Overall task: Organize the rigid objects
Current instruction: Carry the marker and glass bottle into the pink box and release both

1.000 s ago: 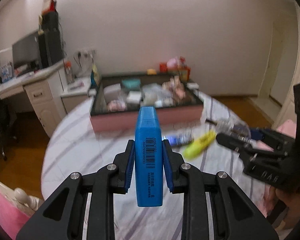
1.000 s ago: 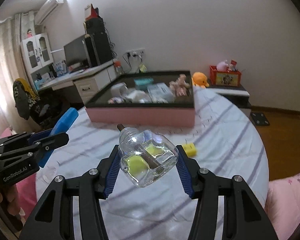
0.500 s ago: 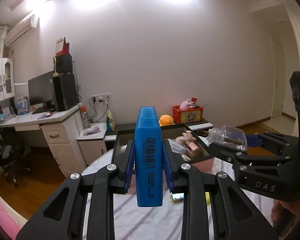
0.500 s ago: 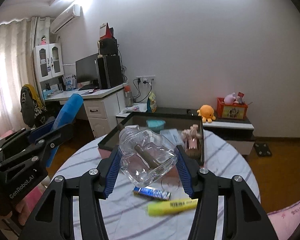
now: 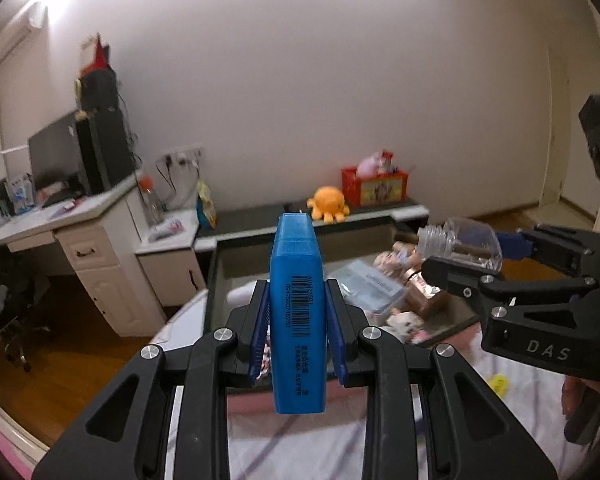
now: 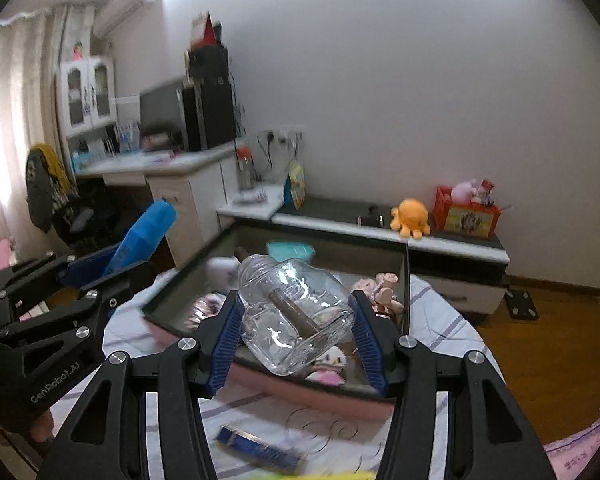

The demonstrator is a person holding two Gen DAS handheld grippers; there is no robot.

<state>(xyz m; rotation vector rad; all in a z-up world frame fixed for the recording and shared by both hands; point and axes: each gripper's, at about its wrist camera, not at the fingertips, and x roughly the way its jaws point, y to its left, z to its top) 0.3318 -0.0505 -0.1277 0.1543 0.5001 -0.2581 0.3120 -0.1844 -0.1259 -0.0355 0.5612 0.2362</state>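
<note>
Left wrist view: my left gripper is clenched on a blue case, barcode side up, held upright above the near edge of the pink-sided tray. Beside it on the right, my right gripper grips a clear glass bottle, lying tilted between the blue pads, its neck pointing away over the tray. Small toys and packets lie inside the tray. On the striped cloth nearer me lies a dark blue wrapper. Beyond, an orange plush sits on a low shelf.
</note>
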